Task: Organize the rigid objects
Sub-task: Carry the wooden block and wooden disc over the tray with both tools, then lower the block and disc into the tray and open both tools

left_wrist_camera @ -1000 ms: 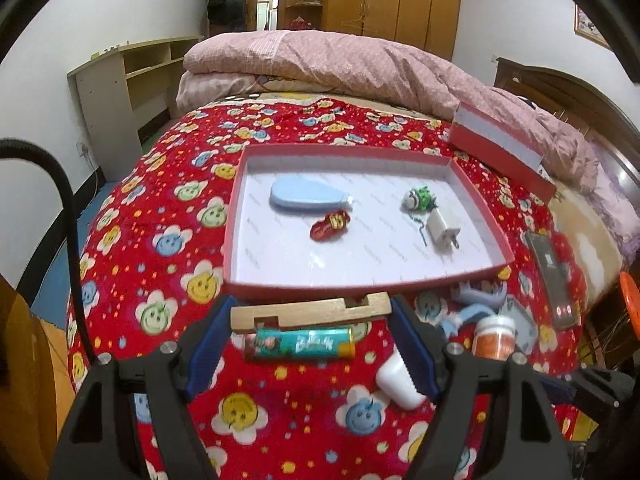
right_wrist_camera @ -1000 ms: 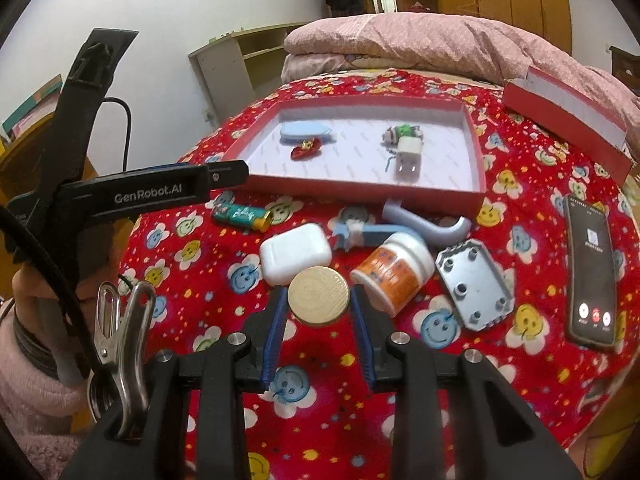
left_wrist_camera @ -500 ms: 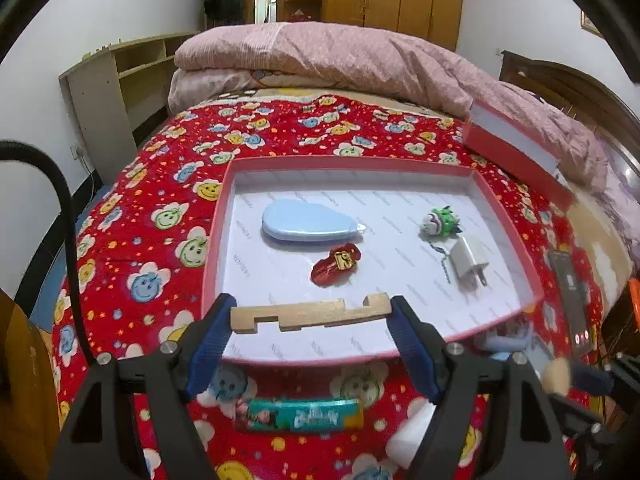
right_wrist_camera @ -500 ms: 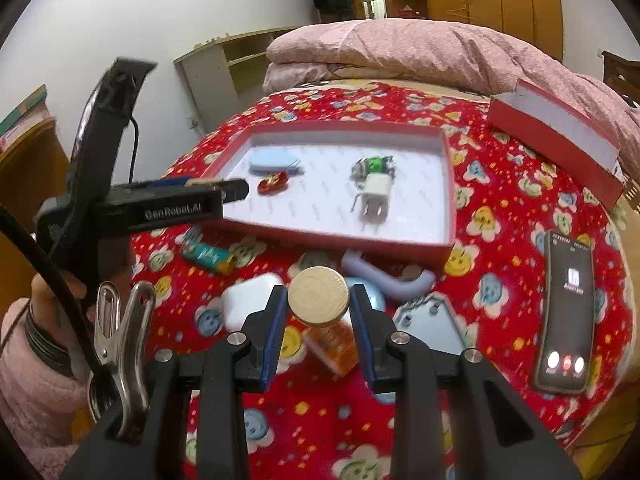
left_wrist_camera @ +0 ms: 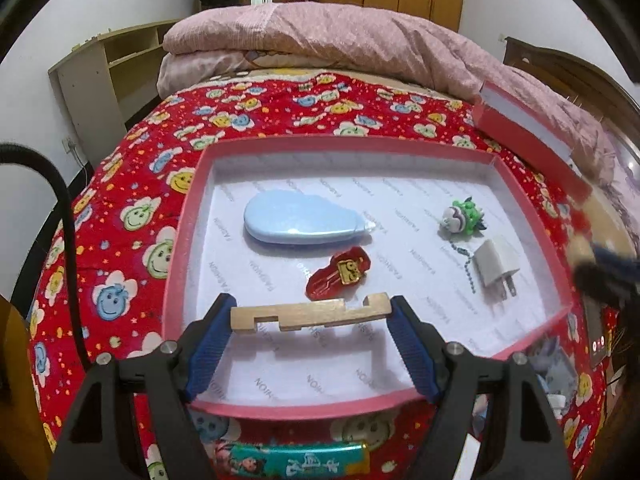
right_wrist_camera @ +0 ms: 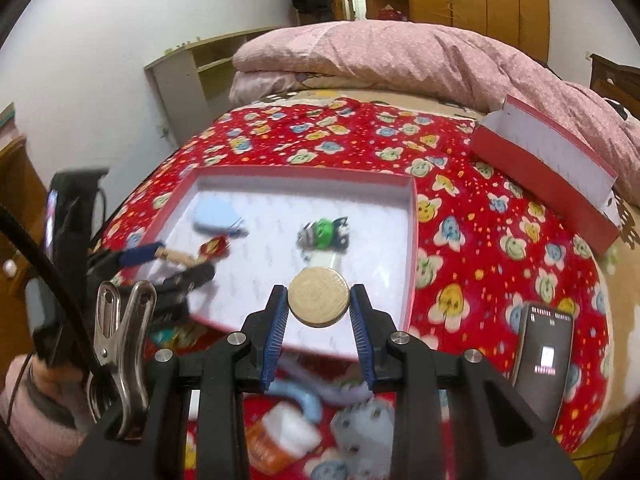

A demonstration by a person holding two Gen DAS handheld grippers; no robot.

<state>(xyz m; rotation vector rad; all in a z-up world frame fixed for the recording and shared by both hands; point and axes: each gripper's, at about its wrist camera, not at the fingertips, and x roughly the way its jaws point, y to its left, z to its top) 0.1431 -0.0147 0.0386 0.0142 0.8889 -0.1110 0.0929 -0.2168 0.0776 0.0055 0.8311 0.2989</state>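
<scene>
Nearest the left wrist camera, the left gripper [left_wrist_camera: 310, 314] is clamping a notched wooden piece [left_wrist_camera: 310, 313] by its two ends, one blue pad pressing on each, so the piece is spanning the gap crosswise and hanging over the near part of the red tray [left_wrist_camera: 182, 240]; holding it by the ends is keeping its flat side level, likely so it can be laid down flat on the white lining. In the right wrist view, the right gripper [right_wrist_camera: 319, 302] is pinching a round wooden disc [right_wrist_camera: 319, 297] by its rim, with the disc standing over the tray's near right area. Below both grippers, on the red smiley bedspread [left_wrist_camera: 120, 208], a teal tube [left_wrist_camera: 292, 458] is lying just outside the tray's near wall, and blurred items including a white-capped orange jar [right_wrist_camera: 280, 436] are waiting there too. A phone [right_wrist_camera: 542, 354] is resting on the bedspread to the right. Inside the tray, a red charm [left_wrist_camera: 340, 274] is sitting just beyond the wooden piece, then a light blue teardrop case [left_wrist_camera: 298, 220], a white plug [left_wrist_camera: 496, 270] and a green toy on a chain [left_wrist_camera: 464, 216], all spaced apart. Farther off, the tray's lid [right_wrist_camera: 548, 168] is leaning against the pink quilt [left_wrist_camera: 340, 40]. Judging by this, both grippers are bringing loose items to the tray, and several remain outside.
</scene>
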